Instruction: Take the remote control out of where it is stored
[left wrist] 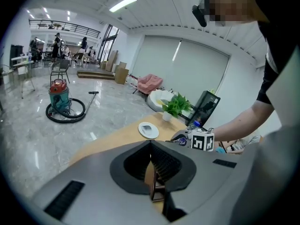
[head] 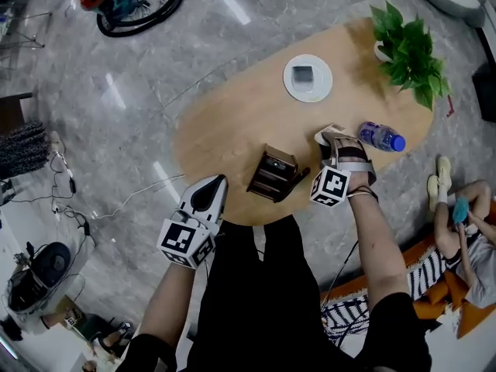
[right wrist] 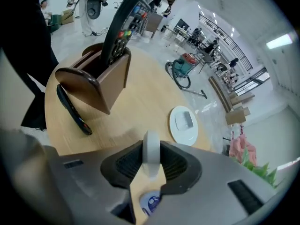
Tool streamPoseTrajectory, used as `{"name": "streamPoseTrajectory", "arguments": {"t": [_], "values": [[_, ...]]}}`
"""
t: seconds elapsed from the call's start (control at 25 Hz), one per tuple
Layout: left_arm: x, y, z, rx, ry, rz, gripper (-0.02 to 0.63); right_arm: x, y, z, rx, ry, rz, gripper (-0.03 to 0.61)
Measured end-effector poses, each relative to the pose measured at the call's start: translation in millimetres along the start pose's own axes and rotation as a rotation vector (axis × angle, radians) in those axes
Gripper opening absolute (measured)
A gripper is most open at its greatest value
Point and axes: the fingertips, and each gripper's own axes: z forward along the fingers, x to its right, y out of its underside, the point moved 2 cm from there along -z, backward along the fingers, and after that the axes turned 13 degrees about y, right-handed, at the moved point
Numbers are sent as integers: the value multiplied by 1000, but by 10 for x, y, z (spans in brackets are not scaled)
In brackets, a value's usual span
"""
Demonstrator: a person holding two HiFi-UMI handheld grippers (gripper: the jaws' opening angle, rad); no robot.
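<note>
A glossy grey marble floor (head: 139,76) carries an oval wooden bench (head: 225,115) and a red-and-teal vacuum (left wrist: 59,97). Ceiling strip lights (left wrist: 124,3) shine above a pale wall (left wrist: 187,64), possibly a drawn blind. A chair (left wrist: 61,69) stands far off.

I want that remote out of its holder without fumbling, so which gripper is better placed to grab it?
Left, probably. The left gripper is empty, jaws shut, aimed at the holder. The right gripper is clamped on a white roll. The remote stands in the holder.
</note>
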Motion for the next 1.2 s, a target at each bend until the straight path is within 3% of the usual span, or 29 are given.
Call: {"name": "streamPoseTrajectory", "arguments": {"t": [0.24, 0.52, 1.2], "values": [[-86, 98, -72, 4, -39, -28, 6, -73, -133, 214, 41, -32, -21, 110], [-203, 162, -130, 11, -70, -41, 6, -291, -98, 446, 19, -93, -4, 110], [-331, 279, -276, -8, -63, -63, 6, -339, -146, 449, -26, -68, 146, 126]]}}
